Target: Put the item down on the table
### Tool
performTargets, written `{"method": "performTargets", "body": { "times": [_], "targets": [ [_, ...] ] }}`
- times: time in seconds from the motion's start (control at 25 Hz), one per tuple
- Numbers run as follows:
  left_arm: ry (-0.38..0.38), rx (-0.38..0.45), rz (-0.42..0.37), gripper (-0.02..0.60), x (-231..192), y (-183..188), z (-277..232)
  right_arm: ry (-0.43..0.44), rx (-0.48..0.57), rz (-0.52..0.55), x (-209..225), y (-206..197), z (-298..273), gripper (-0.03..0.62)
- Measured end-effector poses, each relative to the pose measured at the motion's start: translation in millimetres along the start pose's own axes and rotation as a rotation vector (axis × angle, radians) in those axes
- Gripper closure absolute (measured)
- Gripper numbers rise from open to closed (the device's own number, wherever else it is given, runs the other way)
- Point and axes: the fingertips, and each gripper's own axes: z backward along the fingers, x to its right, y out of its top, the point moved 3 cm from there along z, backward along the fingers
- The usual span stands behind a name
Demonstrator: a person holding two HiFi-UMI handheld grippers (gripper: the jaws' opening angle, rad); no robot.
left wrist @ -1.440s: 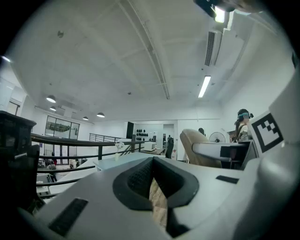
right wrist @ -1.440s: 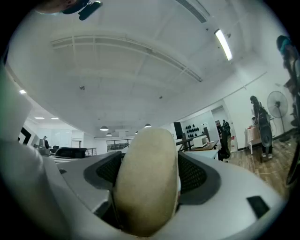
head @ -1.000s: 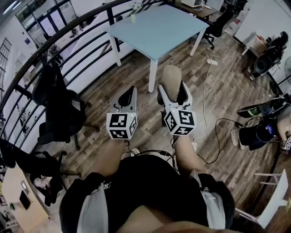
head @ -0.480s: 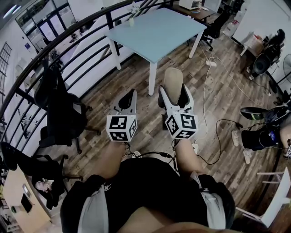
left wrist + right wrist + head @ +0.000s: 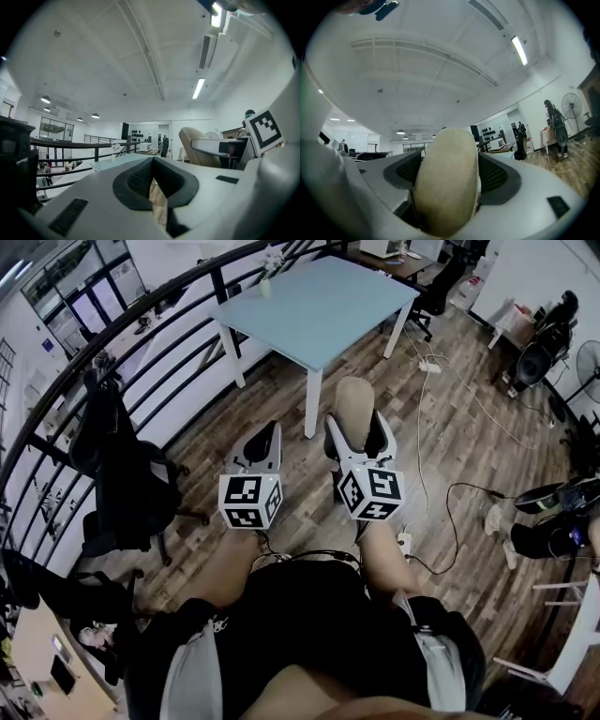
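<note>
While the right gripper (image 5: 360, 432) sits at frame centre in the head view, its jaws are clamped on a beige oval item (image 5: 352, 407). The item juts beyond the jaw tips above the wooden floor (image 5: 450, 442), well apart from the light blue table (image 5: 323, 306) at upper centre. Just left of it, the left gripper (image 5: 263, 442) has its jaws drawn together, holding nothing. A black office chair (image 5: 127, 474) stands at left, near the dark railing (image 5: 141, 334).

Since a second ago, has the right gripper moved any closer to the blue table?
No, not noticeably: the right gripper, shut on the tan item, still sits just right of the near table leg.
</note>
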Motion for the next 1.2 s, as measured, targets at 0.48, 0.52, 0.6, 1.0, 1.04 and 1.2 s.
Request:
{"method": "performTargets", "body": {
  "times": [0.48, 0.52, 0.6, 1.0, 1.04, 1.2],
  "targets": [
    [-0.037, -0.006, 0.003, 0.569, -29, -15, -2, -0.041, -0.009, 0.004, -13, -21, -11, 0.207],
    [-0.037, -0.004, 0.002, 0.569, -30, -15, -4, -0.042, -0.006, 0.003, -12, -21, -15, 0.207],
    [-0.035, 0.001, -0.003, 0.569, -33, -15, -10, -0.042, 0.000, 0.000, -9, -23, -21, 0.207],
    [-0.042, 0.020, -0.018, 0.569, -55, -16, -93, -0.034, 0.004, 0.005, 30, -35, -98, 0.207],
    [-0.046, 0.023, -0.020, 0.569, -57, -14, -105, -0.036, 0.010, 0.007, 36, -33, -108, 0.208],
    [-0.061, 0.030, -0.031, 0.569, -62, -8, -154, -0.046, 0.027, 0.008, 63, -28, -150, 0.207]
  ]
}}
